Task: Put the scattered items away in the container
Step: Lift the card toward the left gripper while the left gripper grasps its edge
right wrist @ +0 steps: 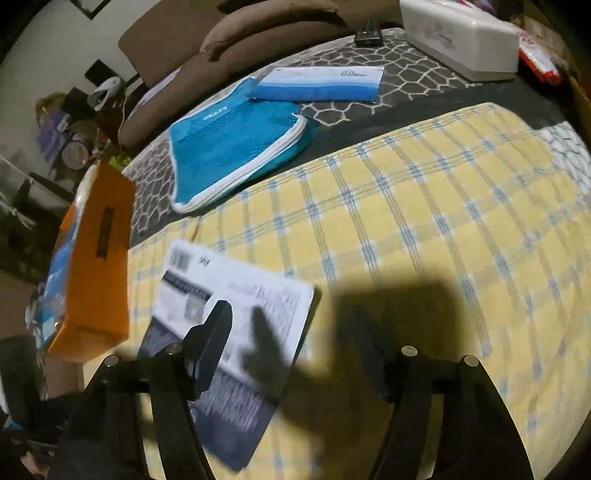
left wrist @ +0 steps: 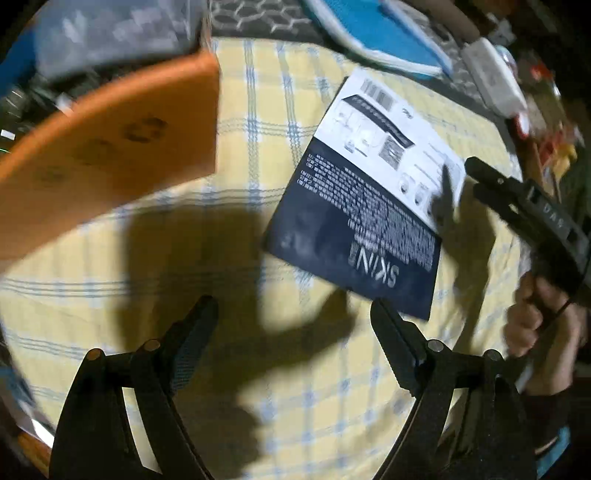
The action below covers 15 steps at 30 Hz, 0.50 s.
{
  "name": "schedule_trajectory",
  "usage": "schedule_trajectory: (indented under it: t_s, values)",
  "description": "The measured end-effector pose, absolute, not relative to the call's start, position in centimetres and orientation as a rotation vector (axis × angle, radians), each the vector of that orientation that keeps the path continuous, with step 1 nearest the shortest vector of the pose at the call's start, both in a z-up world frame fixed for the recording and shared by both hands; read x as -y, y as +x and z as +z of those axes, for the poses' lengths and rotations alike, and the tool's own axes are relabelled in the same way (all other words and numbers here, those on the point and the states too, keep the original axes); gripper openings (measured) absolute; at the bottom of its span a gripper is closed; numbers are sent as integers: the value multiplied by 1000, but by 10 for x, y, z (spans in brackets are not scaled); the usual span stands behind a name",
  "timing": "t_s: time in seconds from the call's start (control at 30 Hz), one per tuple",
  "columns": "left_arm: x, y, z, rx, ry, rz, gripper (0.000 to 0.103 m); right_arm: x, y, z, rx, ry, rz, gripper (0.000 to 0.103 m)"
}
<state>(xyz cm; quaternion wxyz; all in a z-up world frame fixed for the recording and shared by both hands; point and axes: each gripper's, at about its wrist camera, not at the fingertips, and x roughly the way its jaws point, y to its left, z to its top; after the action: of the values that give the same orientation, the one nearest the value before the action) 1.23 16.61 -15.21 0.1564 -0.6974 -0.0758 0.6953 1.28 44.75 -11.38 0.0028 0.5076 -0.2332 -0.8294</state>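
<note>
A flat black and white package (left wrist: 369, 206) printed "SKIN" lies on the yellow checked cloth (left wrist: 258, 122). My left gripper (left wrist: 293, 306) hangs over the cloth, open and empty, its right fingertip near the package's near corner. An orange box (left wrist: 110, 147) stands to the left. My right gripper (left wrist: 472, 177) comes in from the right, held by a hand (left wrist: 532, 317). In the right wrist view the right gripper (right wrist: 291, 339) is open with nothing between its fingers, its left finger over the package (right wrist: 236, 280). The orange box (right wrist: 96, 266) stands left of it.
Behind the cloth, on a dark patterned cover, lie a teal zip pouch (right wrist: 236, 155), a blue and white packet (right wrist: 321, 85), a white tissue box (right wrist: 461, 37) and a remote (right wrist: 367, 35). Brown cushions sit at the back. Clutter lies past the orange box.
</note>
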Motion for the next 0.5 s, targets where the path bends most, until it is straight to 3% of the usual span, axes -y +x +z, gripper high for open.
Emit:
schedule_trajectory:
  t_s: [0.27, 0.33, 0.4, 0.5]
  values:
    - [-166, 8, -155, 298, -1958, 2075, 81, -442, 2, -128, 712, 1492, -2499, 70]
    - [-161, 7, -153, 323, -1946, 2089, 72, -438, 1, -131, 728, 1489, -2457, 64]
    - [-155, 6, -152, 370, -1934, 2093, 57, -435, 1, -131, 719, 1493, -2447, 47]
    - [-151, 0, -155, 422, -1937, 2081, 39, -435, 2, -130, 760, 1478, -2423, 29]
